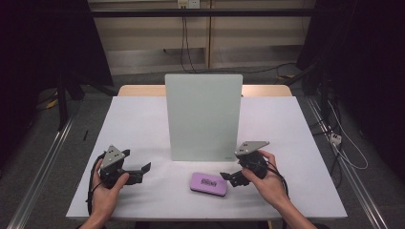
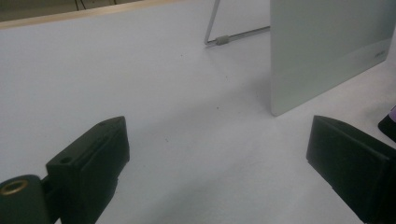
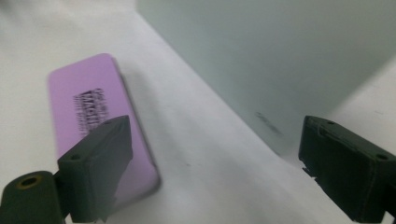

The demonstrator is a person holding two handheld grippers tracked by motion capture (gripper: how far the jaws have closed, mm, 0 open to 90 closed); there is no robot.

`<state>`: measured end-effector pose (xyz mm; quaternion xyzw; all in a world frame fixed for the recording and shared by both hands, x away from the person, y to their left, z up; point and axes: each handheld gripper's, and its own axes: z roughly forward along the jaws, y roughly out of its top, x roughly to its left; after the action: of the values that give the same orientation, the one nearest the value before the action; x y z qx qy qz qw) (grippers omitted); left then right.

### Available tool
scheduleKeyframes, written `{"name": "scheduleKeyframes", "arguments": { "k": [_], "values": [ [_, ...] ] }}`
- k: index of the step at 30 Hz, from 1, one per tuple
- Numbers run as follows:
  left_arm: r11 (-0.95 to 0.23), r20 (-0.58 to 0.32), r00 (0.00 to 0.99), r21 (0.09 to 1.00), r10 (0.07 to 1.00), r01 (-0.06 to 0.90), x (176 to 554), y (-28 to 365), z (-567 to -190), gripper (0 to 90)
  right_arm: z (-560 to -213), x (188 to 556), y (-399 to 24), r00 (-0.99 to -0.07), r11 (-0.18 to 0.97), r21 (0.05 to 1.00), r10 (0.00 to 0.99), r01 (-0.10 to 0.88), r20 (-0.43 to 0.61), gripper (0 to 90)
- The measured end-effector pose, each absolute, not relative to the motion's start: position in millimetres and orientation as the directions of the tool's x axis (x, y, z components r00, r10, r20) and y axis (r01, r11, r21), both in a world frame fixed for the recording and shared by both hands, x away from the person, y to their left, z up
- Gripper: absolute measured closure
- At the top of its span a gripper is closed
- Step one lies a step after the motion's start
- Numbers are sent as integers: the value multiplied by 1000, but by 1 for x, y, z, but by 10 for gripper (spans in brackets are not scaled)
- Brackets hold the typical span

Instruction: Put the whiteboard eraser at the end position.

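Observation:
A flat purple block (image 1: 208,184) with a dark printed label lies on the white table (image 1: 138,124) near its front edge, just ahead of an upright pale grey-green board (image 1: 204,117). My right gripper (image 1: 228,178) hovers just right of the block, pointing left at it. In the right gripper view the jaws (image 3: 215,135) stand wide apart with nothing between them; the purple block (image 3: 93,116) lies partly behind the left jaw, and the board (image 3: 280,51) rises beyond. My left gripper (image 1: 143,170) sits at the front left, open (image 2: 217,135) over bare tabletop.
The board (image 2: 327,51) leans on a thin wire stand (image 2: 219,39) behind it. A wooden strip (image 1: 138,89) runs along the table's far edge. Cables (image 1: 344,143) trail on the floor to the right, and dark frames flank the table.

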<state>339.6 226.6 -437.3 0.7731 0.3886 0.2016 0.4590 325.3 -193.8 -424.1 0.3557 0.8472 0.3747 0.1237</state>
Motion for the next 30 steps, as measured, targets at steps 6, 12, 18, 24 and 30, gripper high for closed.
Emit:
{"name": "scheduleKeyframes", "arguments": {
  "k": [6,12,18,24,30],
  "values": [
    [-278,-44,617,866,786,416,338,226,-437,60,-430,321,-216,-656,397,742,751,541,77,96],
    [-276,-45,617,867,786,415,337,225,-436,60,-437,319,-234,-598,349,756,799,553,68,95],
    [-266,-55,613,868,788,419,336,224,-436,60,-439,314,-247,-548,304,775,834,553,64,95],
    [-260,-60,608,867,792,425,336,224,-436,60,-444,305,-264,-497,245,800,864,548,76,95],
    [-253,-62,601,869,797,426,336,223,-436,60,-448,300,-278,-455,187,819,885,542,100,92]
  ]
}}
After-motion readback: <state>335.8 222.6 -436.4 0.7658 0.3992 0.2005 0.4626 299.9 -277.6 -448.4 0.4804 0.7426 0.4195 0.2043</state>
